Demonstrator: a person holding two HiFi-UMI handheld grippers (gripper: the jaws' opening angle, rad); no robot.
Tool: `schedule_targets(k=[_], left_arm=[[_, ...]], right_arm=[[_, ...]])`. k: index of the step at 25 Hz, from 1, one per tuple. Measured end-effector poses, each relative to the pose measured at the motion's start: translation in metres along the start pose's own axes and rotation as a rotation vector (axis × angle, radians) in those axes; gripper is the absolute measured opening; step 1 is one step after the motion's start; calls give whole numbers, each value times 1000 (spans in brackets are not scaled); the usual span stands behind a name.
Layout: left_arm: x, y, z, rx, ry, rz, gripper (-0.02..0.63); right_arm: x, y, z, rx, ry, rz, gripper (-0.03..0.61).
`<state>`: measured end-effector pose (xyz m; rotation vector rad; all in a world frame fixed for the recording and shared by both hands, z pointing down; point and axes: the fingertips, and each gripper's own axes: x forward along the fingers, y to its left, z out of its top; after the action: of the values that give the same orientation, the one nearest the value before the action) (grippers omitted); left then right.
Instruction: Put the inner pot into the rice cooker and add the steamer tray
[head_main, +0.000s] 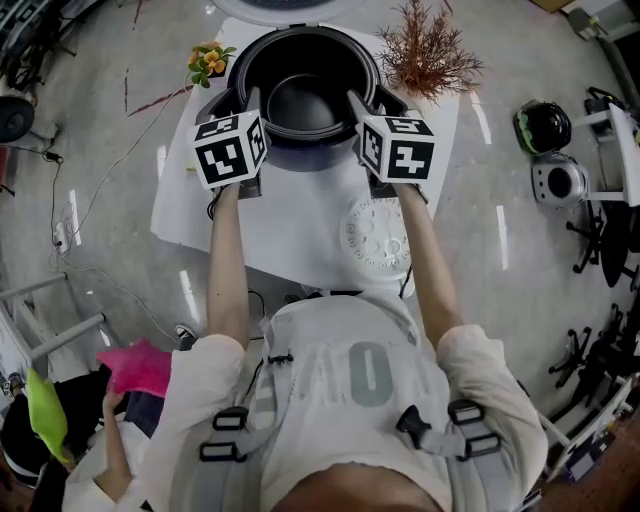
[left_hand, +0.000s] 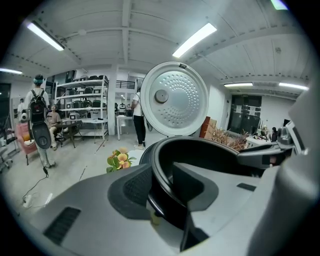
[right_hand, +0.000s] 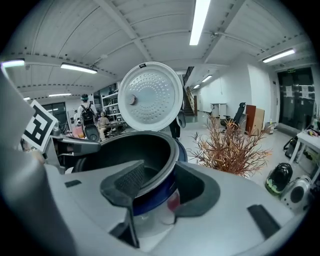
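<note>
The black inner pot (head_main: 300, 100) sits in the mouth of the dark-blue rice cooker (head_main: 300, 155), whose round lid (left_hand: 172, 97) stands open behind it. My left gripper (head_main: 252, 100) is shut on the pot's left rim, one pad inside and one outside. On the opposite rim, my right gripper (head_main: 357, 103) grips the same way. In the left gripper view the rim (left_hand: 160, 175) runs between the pads. The right gripper view shows the rim (right_hand: 167, 165) above the cooker's blue body. The white perforated steamer tray (head_main: 375, 235) lies flat on the white table (head_main: 290, 230), below my right forearm.
A small pot of orange flowers (head_main: 208, 60) stands left of the cooker. To the cooker's right is a dried red-brown plant (head_main: 428, 50). Helmets (head_main: 545, 125) lie on the floor at right, cables at left. A seated person's hand holds a pink thing (head_main: 135, 365) at lower left.
</note>
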<state>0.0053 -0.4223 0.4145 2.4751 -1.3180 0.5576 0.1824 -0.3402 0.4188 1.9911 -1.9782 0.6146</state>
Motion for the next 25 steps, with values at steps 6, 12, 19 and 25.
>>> schedule_targets(k=[6, 12, 19, 25], left_arm=[[2, -1, -4, 36, 8, 17, 126], [-5, 1, -5, 43, 2, 27, 126], [-5, 0, 6, 29, -40, 21, 126], [-42, -10, 34, 52, -140, 25, 126]], right_arm=[[2, 1, -2, -76, 7, -35, 190], [-2, 5, -2, -72, -8, -30, 189], [-4, -2, 9, -81, -42, -27, 186], [-49, -4, 26, -93, -125, -19, 186]])
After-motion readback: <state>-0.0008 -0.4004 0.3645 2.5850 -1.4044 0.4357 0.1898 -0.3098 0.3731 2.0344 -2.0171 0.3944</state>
